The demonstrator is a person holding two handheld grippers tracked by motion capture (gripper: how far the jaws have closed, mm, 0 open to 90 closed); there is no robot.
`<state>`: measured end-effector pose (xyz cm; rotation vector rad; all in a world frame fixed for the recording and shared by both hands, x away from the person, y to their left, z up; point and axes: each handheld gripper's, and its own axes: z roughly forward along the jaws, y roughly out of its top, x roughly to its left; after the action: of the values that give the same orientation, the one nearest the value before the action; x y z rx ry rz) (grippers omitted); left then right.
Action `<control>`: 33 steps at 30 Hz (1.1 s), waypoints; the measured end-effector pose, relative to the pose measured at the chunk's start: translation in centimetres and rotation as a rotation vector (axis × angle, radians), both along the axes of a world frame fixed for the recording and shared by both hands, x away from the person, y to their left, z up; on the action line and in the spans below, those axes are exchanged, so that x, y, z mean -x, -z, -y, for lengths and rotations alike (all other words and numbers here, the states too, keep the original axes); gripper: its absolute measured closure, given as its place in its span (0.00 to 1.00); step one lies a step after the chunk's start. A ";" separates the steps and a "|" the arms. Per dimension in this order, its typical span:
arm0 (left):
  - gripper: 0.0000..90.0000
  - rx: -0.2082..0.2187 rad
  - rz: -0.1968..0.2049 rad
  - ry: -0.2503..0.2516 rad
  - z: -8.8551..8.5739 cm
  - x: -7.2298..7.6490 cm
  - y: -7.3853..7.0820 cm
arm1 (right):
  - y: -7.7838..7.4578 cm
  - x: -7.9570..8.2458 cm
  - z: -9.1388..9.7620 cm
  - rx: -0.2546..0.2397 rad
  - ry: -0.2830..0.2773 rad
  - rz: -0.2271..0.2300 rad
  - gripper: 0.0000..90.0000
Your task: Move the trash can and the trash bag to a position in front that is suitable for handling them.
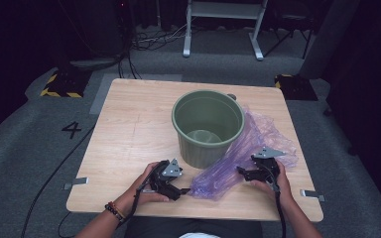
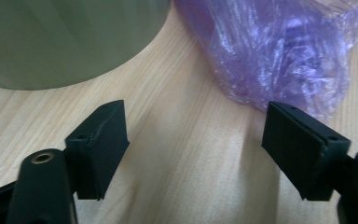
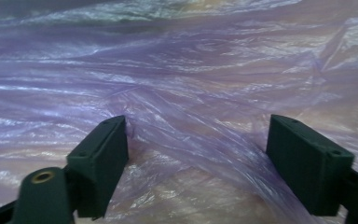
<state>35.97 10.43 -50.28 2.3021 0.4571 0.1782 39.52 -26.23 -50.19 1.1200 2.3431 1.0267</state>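
Observation:
A green plastic bucket stands upright in the middle of the wooden table, with nothing inside. A crumpled purple plastic bag lies against its right side and runs toward the front edge. My left gripper rests low at the front, open, its jaws just short of the bag's near end, with bare wood between them and the bucket wall at the upper left. My right gripper is open over the bag's right part, with purple film between and under its jaws.
A white metal frame and cables stand on the grey floor beyond the table. Two metal brackets stick out at the table's front corners. Bare wood spreads left of the bucket.

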 end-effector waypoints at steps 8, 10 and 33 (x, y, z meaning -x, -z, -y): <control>0.17 -0.009 -0.002 -0.094 -3.1 -0.9 0.0 | -0.1 -1.6 1.2 -0.027 0.004 0.031 0.72; 0.17 -0.013 -0.003 -0.111 -3.6 -1.0 0.0 | -0.1 -1.7 1.3 -0.028 0.006 0.033 0.77; 0.16 -0.009 -0.001 -0.234 -9.8 -0.6 0.1 | -0.9 -1.5 2.7 -0.101 0.008 0.094 1.00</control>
<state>36.56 20.21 -50.37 2.2539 0.7273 0.2936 41.07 -28.89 -49.28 1.0921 2.2335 1.1806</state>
